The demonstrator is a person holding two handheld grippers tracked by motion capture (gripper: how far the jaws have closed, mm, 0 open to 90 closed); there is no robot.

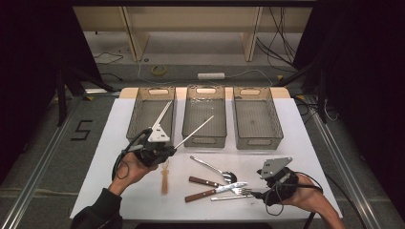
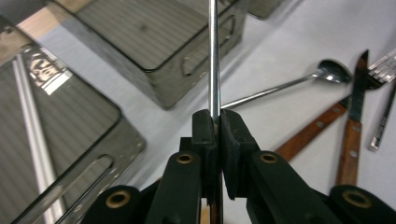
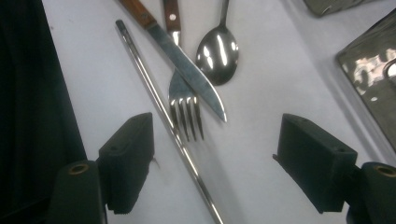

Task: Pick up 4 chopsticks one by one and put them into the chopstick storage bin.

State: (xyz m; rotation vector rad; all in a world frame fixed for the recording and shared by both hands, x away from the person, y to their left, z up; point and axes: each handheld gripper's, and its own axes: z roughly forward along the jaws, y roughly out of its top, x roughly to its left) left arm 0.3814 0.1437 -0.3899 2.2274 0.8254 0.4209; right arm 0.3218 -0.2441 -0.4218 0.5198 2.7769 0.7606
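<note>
My left gripper (image 1: 172, 149) (image 2: 217, 123) is shut on a metal chopstick (image 1: 193, 133) (image 2: 213, 56), which points up and right toward the front of the middle grey bin (image 1: 187, 119). Another chopstick (image 1: 162, 114) (image 2: 32, 135) lies in the left bin (image 1: 133, 112). My right gripper (image 1: 253, 193) (image 3: 215, 154) stands open just over a pile of cutlery. In the pile are a chopstick (image 3: 159, 107), a fork (image 3: 187, 112), a wood-handled knife (image 3: 187, 60) and a spoon (image 3: 217, 49). The chopstick and the fork tines lie between its jaws, untouched.
A third grey bin (image 1: 277, 119) stands at the back right with nothing in it. A brown wooden piece (image 1: 165, 180) lies on the white table (image 1: 105, 162) below my left gripper. Shelving legs and cables sit on the floor beyond the table.
</note>
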